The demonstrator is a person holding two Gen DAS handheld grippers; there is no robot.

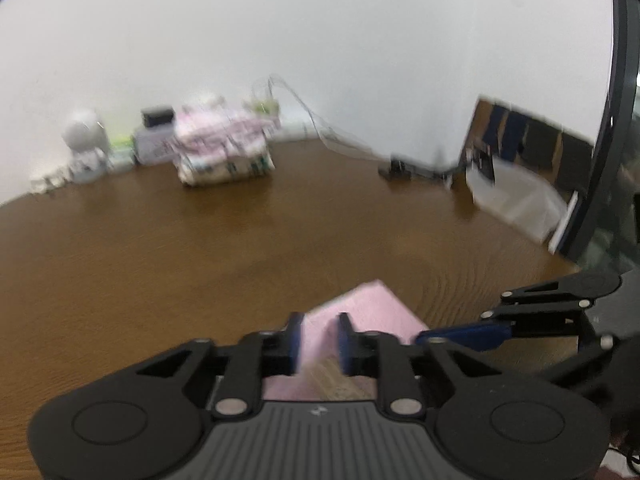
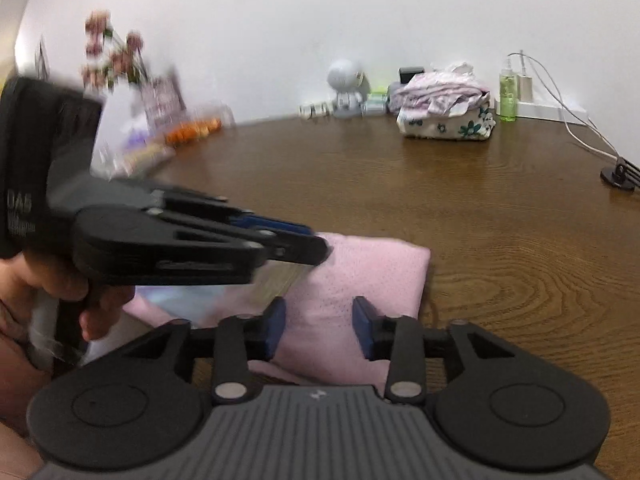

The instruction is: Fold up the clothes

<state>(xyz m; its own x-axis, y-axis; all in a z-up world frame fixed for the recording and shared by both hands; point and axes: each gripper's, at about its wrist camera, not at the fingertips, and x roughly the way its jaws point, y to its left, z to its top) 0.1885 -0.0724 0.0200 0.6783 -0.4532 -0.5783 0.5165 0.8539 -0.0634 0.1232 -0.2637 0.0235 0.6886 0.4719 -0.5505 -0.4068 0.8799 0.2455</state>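
The folded pink cloth (image 2: 360,280) lay on the wooden table (image 2: 480,208), near its front edge. The left gripper (image 1: 320,344) hung over the cloth's corner, its pads apart and pressing nothing. The right gripper (image 2: 320,328) stood parted above the cloth too, gripping nothing. Blur smeared the flowers (image 2: 114,52) and the pile of clothes (image 1: 222,148). A hand (image 2: 64,292) was partly cut off.

Pink dotted cloth (image 2: 360,276); brown wood-grain table (image 2: 500,208); possibly floral bundle (image 2: 448,120).
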